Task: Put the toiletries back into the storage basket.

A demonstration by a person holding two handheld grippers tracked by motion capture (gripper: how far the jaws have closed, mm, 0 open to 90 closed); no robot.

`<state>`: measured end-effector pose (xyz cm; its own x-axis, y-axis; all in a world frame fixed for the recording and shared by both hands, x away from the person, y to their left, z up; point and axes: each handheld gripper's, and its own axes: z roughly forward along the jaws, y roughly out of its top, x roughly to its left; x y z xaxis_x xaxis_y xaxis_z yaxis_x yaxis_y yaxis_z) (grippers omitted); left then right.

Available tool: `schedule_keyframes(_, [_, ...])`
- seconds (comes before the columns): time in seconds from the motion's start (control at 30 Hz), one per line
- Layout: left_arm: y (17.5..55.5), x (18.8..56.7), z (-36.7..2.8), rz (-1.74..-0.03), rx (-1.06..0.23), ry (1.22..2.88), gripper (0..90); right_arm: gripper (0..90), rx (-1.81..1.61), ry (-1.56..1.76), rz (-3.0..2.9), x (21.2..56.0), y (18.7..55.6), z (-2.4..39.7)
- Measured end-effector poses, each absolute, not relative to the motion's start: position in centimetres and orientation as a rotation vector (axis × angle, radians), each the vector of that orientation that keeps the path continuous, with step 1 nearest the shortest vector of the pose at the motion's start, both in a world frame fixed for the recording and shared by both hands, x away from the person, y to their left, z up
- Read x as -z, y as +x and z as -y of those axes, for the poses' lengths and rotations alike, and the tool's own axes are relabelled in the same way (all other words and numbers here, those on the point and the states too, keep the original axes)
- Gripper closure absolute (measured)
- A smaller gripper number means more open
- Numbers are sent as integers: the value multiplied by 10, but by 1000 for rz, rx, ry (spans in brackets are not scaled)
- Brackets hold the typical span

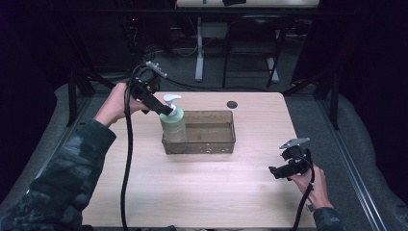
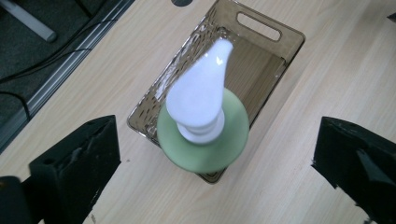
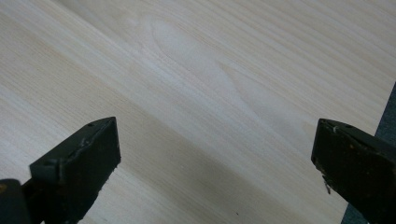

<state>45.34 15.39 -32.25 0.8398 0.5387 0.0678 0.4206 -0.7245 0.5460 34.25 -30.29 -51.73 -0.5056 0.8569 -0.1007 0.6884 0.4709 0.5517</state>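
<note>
Standing upright at the left end of the brown see-through bin [image 1: 211, 142], the green pump bottle [image 1: 172, 124] rests free. Its white pump head [image 2: 201, 100] sits between the left hand-held gripper's [image 1: 166, 109] spread jaws, untouched. Farther right, the right hand-held gripper [image 1: 275, 171] hovers low over bare bench [image 1: 202, 187], jaws released and holding nothing.
</note>
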Motion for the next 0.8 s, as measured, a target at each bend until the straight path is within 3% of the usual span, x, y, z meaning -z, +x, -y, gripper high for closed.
schedule_keyframes(0.3, [432, 354, -173, -759, -294, 2465, 0, 8, -635, 1294, -2363, 518, 343, 301])
schedule_keyframes(0.8, [406, 437, -197, -870, -222, 2480, 0, 11, -621, 1292, -2367, 519, 342, 300])
